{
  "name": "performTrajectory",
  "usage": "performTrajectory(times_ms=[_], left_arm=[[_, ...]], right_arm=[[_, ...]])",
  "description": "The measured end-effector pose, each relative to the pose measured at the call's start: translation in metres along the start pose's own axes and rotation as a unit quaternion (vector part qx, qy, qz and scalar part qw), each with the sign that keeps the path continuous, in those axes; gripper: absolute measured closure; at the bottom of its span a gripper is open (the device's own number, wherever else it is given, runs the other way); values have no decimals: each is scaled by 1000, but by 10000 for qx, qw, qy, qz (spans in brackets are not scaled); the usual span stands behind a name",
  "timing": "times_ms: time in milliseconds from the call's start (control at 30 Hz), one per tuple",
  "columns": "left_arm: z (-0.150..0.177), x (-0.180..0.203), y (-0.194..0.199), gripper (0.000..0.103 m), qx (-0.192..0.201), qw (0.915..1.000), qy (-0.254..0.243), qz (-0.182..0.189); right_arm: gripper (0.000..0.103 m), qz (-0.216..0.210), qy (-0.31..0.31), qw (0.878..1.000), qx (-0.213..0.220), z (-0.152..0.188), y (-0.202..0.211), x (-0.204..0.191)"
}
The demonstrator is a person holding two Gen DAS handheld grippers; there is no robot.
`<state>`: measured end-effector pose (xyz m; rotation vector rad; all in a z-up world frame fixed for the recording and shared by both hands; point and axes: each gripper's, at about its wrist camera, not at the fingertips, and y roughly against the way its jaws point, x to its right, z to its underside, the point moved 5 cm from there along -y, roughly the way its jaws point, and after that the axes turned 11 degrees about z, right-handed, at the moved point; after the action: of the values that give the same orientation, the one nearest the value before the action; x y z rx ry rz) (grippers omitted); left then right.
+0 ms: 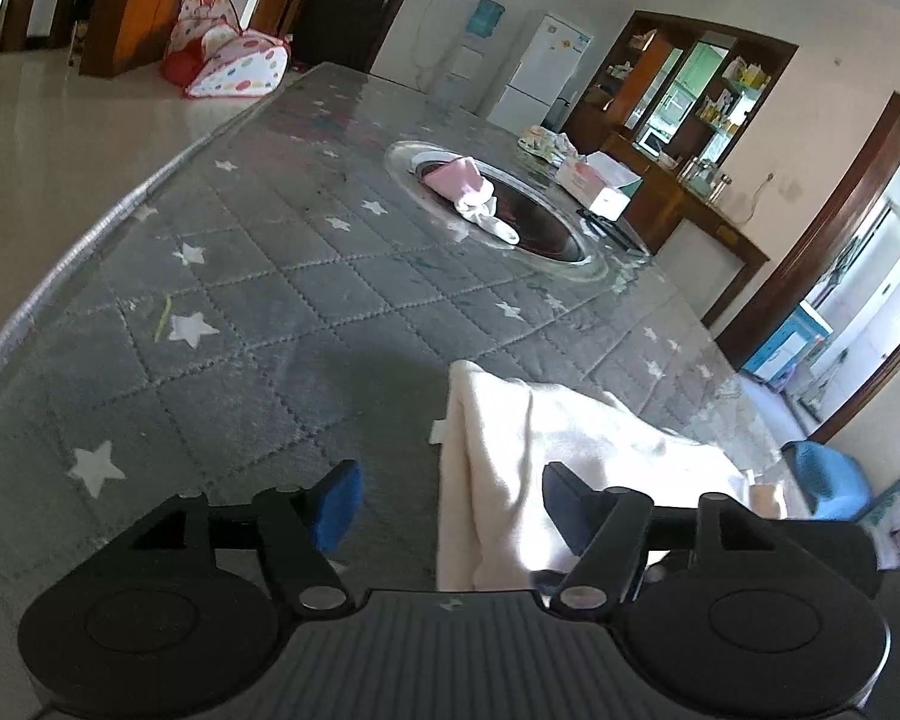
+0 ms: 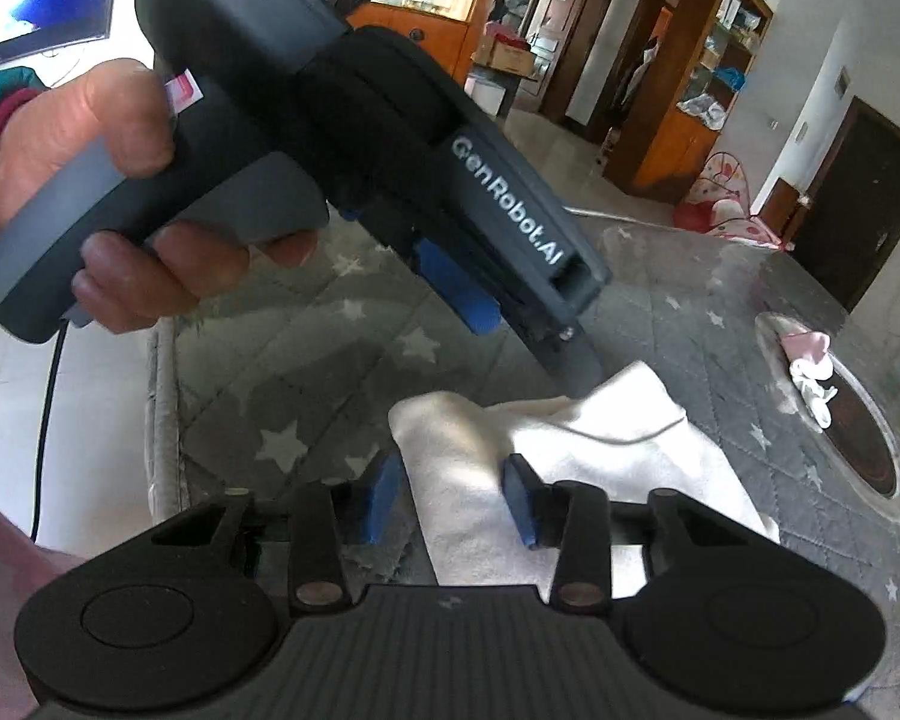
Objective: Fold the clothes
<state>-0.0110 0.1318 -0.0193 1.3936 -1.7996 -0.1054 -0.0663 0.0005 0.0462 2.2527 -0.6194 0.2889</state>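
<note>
A cream fleece garment lies on the grey star-patterned quilted table cover. My left gripper is open, its blue pads astride the garment's left edge, just above it. In the right wrist view the same garment lies folded over. My right gripper is open with its pads on either side of a raised fold of the garment. The left gripper's body, held by a hand, hangs over the garment's far edge.
A pink and white cloth lies on the round glass inset in the table's middle, also in the right wrist view. A tissue box and small items sit at the far edge. The table's edge is at left.
</note>
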Motion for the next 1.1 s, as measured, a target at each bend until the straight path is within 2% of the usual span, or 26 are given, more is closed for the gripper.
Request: performTrajectory(times_ms=[100,300,467,533,600,733,867,1033,1100], left_arm=[[0,0,-3,27,-35,9997,194,128],[1,1,-12,27,-172,9954,806,490],[3,8,-29,28,-345,9877,1247,876],[4,11,-38,35,-390,9849,1376,971],[6,11,-45,50,-428,9826,1507,999],[9,12,-51,60,-380,9830,1559,895],[10,12,-52,61,-291,9842,1558,794],[11,20,-53,59,-303,9900,1206,670],[11,21,-54,58,-312,9909,1121,671]], right_arm=[[94,27,-250,9997,42,0,1,6],[95,-54,-1125,9929,374,-2,25,37],[96,-128,-1466,9873,605,-1,42,51],[96,-155,-1538,9856,680,0,48,54],[96,-199,-1554,9852,691,2,51,53],[96,-272,-1609,9843,673,7,52,52],[92,-339,-1784,9812,660,15,54,57],[82,38,-2117,9754,612,33,67,83],[75,211,-2315,9712,515,45,72,96]])
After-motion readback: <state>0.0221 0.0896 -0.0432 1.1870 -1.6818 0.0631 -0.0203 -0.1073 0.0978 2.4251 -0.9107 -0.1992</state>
